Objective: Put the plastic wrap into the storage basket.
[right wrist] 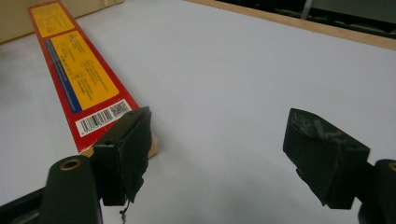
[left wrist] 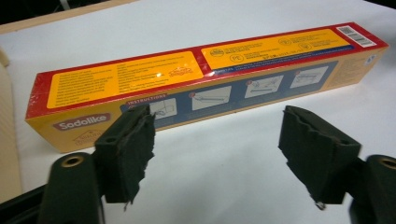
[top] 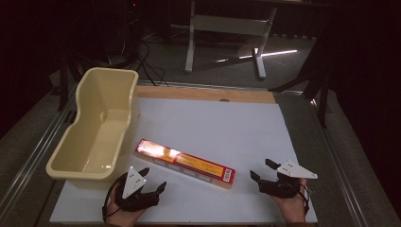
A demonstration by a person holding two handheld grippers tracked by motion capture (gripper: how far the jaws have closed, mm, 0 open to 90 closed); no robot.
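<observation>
A long red and yellow box [top: 185,164] lies flat on the white table top [top: 213,127], slanting from upper left to lower right. My left gripper [top: 153,179] rests near the front edge, just below the box's left half, open and empty. In the left gripper view the long box [left wrist: 205,84] lies just beyond the open left gripper [left wrist: 219,140]. My right gripper [top: 262,169] stands open to the right of the box's barcode end, a short gap apart. In the right gripper view the long box [right wrist: 77,74] runs away at the left, past the open right gripper [right wrist: 217,140].
A cream plastic tub [top: 97,125] stands at the table's left edge, its near end close to the box's left end. A wooden strip [top: 203,93] borders the table's far edge. Beyond it a white desk frame [top: 227,33] stands on the dark floor.
</observation>
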